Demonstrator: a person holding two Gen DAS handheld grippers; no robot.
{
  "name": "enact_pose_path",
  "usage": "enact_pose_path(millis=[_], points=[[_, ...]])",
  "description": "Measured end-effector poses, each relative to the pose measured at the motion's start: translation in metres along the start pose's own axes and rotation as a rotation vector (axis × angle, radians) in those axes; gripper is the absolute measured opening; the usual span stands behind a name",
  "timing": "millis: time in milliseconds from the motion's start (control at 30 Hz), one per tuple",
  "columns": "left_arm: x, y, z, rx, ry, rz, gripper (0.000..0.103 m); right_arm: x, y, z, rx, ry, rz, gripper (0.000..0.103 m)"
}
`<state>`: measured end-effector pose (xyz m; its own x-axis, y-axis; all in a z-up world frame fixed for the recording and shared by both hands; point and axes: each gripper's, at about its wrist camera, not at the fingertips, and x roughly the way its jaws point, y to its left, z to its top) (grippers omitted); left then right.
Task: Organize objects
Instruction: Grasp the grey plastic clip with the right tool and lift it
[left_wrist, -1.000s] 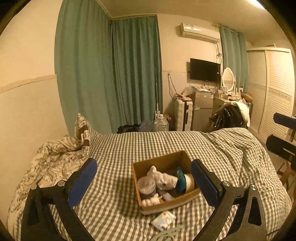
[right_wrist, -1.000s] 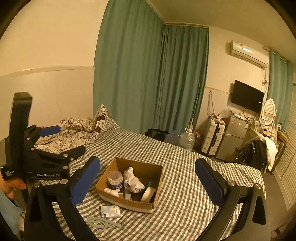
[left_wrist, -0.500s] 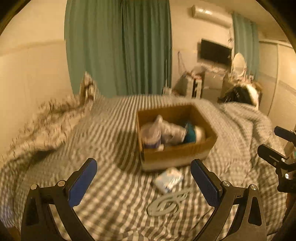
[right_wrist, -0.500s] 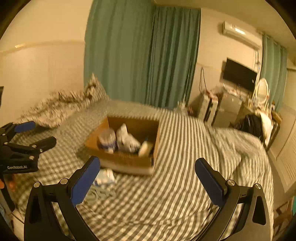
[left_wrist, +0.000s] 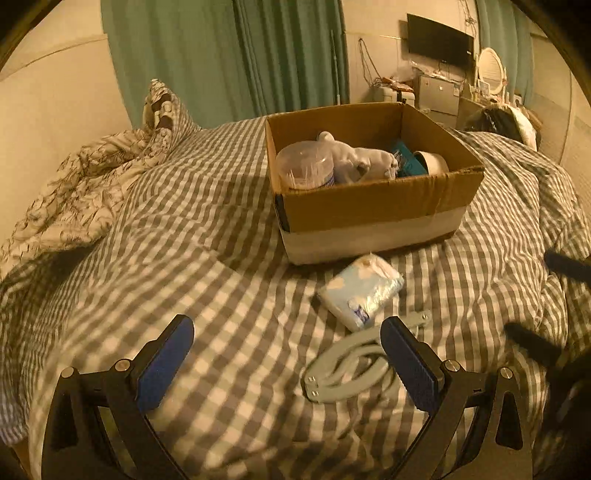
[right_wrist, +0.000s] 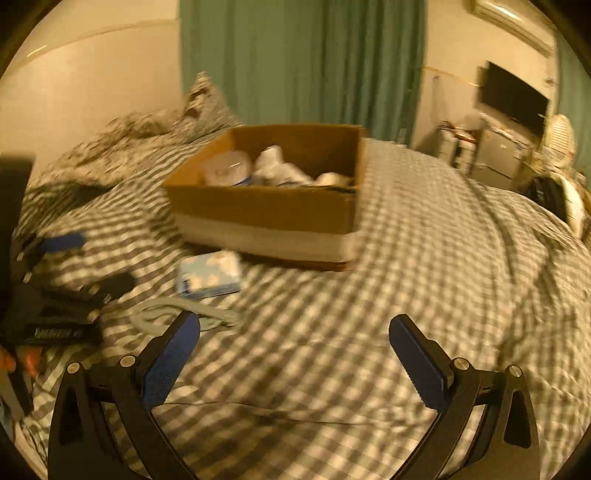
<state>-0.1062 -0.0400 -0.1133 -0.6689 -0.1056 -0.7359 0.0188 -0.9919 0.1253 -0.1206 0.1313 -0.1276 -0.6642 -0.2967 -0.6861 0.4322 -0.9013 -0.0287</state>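
A cardboard box (left_wrist: 373, 206) sits on the checked bed cover and holds a clear round tub (left_wrist: 304, 168), a white soft toy (left_wrist: 364, 158), a teal item and a white cup. A pale blue tissue pack (left_wrist: 360, 291) lies in front of the box. A grey coiled strap (left_wrist: 347, 373) lies nearer, by my left gripper's right finger. My left gripper (left_wrist: 286, 365) is open and empty, low over the bed. My right gripper (right_wrist: 295, 360) is open and empty; in its view the box (right_wrist: 266, 218), the pack (right_wrist: 208, 275) and the strap (right_wrist: 173, 314) lie ahead and to the left.
A crumpled floral duvet and a pillow (left_wrist: 85, 177) lie at the left of the bed. Green curtains, a TV (left_wrist: 439, 40), a small fridge and a chair with clothes stand beyond the bed. The left gripper (right_wrist: 62, 291) shows at the left edge of the right wrist view.
Both grippers have dropped and moved in toward the bed; the box, tissue pack and strap now loom larger and closer. Both stay open. Nothing on the bed has moved.
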Motion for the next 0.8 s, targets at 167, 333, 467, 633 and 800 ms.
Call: enact_pose_path(millis=[167, 333, 467, 633, 800], points=[[0.005, 0.016, 0.003, 0.038, 0.019, 0.064, 0.103, 0.031, 0.034, 0.001, -0.087, 0.083, 0.086, 0.103], [0.02, 0.037, -0.006, -0.031, 0.074, 0.042, 0.103, 0.061, 0.07, -0.004, -0.213, 0.158, 0.127, 0.103], [0.027, 0.032, -0.009, 0.0, 0.081, 0.067, 0.103, 0.079, 0.092, -0.006, -0.292, 0.191, 0.091, 0.102], [0.035, 0.036, -0.011, -0.003, 0.105, 0.08, 0.103, 0.1, 0.103, -0.011, -0.339, 0.234, 0.093, 0.1], [0.035, 0.036, -0.011, 0.005, 0.108, 0.088, 0.103, 0.112, 0.106, -0.009, -0.356, 0.243, 0.114, 0.098]])
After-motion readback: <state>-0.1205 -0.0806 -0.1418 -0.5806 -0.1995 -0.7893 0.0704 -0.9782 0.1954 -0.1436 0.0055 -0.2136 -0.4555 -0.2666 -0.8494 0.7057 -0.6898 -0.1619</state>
